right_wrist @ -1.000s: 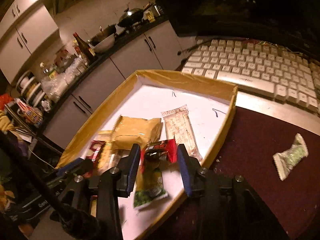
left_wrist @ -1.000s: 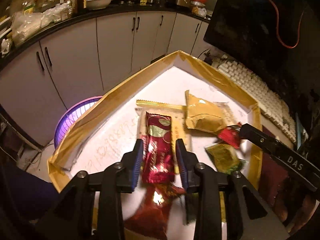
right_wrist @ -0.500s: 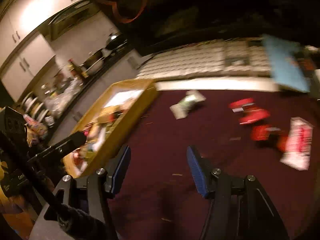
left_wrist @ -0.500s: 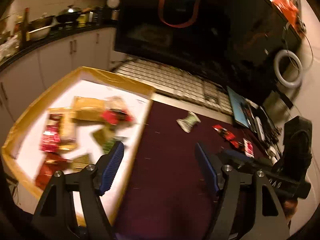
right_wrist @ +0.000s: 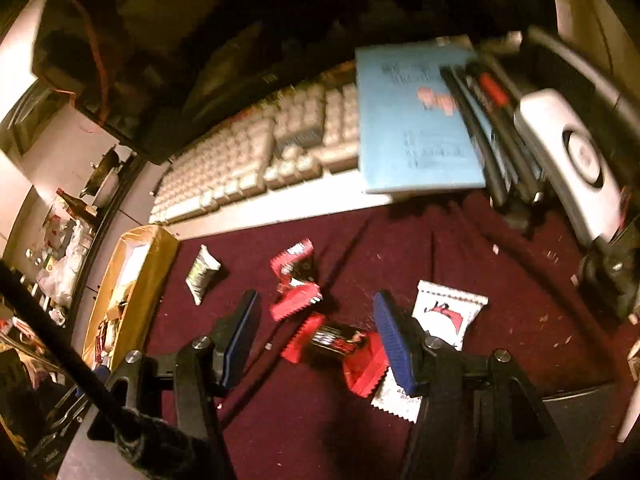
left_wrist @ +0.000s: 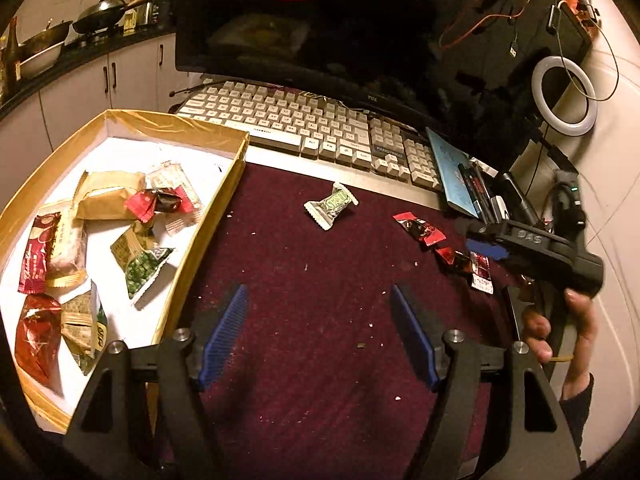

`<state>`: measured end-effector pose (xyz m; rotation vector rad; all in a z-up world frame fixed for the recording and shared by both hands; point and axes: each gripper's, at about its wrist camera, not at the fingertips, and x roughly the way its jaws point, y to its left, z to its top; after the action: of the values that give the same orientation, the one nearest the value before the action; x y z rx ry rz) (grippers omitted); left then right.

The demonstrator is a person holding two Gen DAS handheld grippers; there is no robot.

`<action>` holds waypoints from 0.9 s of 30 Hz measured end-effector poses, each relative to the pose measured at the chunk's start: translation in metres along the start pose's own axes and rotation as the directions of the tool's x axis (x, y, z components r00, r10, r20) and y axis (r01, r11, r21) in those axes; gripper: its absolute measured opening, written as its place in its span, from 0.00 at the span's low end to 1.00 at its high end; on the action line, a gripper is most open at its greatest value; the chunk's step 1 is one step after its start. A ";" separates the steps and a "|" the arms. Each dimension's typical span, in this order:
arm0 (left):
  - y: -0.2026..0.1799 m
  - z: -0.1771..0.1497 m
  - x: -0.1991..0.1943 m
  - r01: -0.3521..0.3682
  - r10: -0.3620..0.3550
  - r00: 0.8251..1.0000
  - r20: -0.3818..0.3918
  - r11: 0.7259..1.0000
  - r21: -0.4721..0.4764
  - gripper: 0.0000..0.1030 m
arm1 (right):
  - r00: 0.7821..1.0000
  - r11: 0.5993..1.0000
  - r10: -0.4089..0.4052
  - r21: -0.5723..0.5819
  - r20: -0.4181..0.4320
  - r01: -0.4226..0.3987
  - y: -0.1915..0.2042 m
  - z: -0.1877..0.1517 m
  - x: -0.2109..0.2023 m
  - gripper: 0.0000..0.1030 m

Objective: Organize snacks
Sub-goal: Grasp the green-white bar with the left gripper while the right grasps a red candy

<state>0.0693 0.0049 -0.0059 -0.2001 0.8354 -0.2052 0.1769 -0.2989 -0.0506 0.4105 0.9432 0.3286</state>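
Left wrist view: the left gripper point(left_wrist: 318, 332) hovers over the maroon mat point(left_wrist: 320, 280), its ribbed blue jaws apart and empty. It has just opened, with nothing between the jaws. The gold-rimmed box point(left_wrist: 208, 216) at the mat's left edge holds crinkly foil packets; a green-and-white candy point(left_wrist: 331, 205) lies near the mat's far edge.

Right wrist view: the right gripper point(right_wrist: 316, 340), likewise just opened and holding nothing, straddles a red twist-wrapped candy point(right_wrist: 336, 340), probably the next pick.
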 end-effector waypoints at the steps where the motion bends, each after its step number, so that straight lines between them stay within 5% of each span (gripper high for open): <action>1: 0.000 0.000 0.000 0.004 -0.004 1.000 -0.002 1.000 0.001 0.71 | 1.000 1.000 0.006 -0.004 -0.017 -0.006 -0.002 -0.002 0.003 0.57; 9: 0.003 0.000 0.002 0.007 -0.007 1.000 -0.011 1.000 -0.008 0.71 | 1.000 0.997 -0.002 -0.073 -0.003 0.002 0.014 -0.034 -0.014 0.56; 12: 0.001 0.001 0.005 0.005 -0.005 1.000 -0.019 1.000 -0.003 0.71 | 0.999 0.996 -0.045 -0.073 0.000 0.045 0.016 -0.034 -0.006 0.49; 16: -0.004 0.002 0.010 0.003 -0.002 1.000 -0.022 1.000 0.011 0.71 | 0.997 0.997 -0.075 -0.027 0.021 0.075 0.008 -0.031 -0.002 0.23; 27: -0.030 0.048 0.088 -0.084 0.097 0.991 -0.095 0.988 0.129 0.71 | 0.992 1.000 -0.001 0.012 0.129 0.000 0.014 -0.043 -0.010 0.20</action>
<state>0.1595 -0.0419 -0.0297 -0.0340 0.9265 -0.1830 0.1347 -0.2829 -0.0595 0.4369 0.8194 0.2928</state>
